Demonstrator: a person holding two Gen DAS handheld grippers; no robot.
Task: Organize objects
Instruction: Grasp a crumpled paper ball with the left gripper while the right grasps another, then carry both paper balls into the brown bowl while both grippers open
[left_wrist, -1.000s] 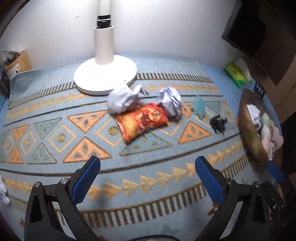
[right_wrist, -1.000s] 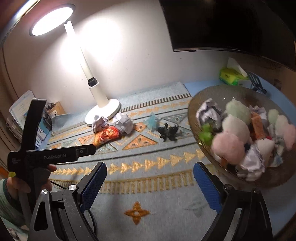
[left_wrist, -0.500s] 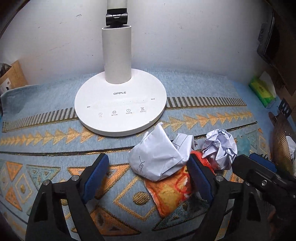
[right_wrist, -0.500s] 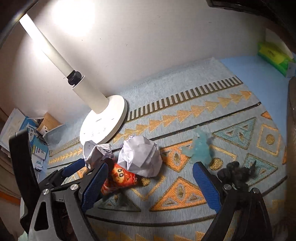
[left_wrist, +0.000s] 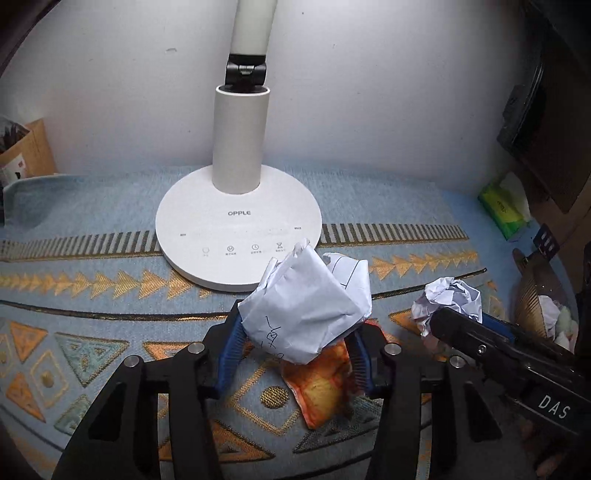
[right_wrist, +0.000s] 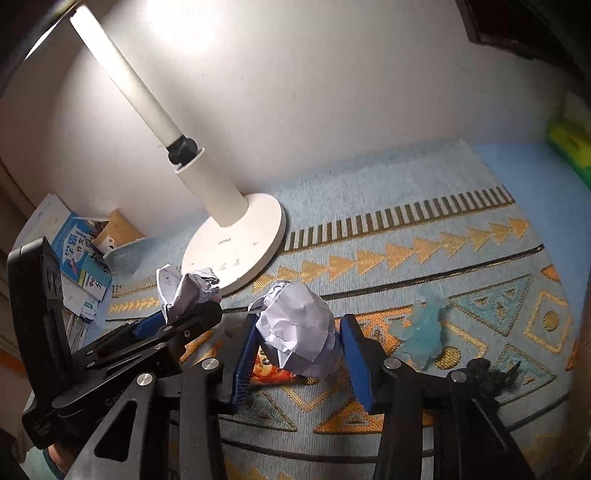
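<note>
In the lower centre of the left wrist view, the left tool (left_wrist: 293, 354) has closed its blue ribbed pads on a folded paper wad (left_wrist: 306, 314) bearing pen marks, its peak pointing up toward the white round lamp base (left_wrist: 236, 229). An orange snack packet (left_wrist: 321, 384) lies flat beneath it on the woven patterned rug (left_wrist: 92, 295). The right tool (right_wrist: 299, 354) brackets a rounded crumpled paper ball (right_wrist: 299, 332); whether its pads grip it I cannot tell. A translucent blue figure (right_wrist: 421, 332) lies just right.
</note>
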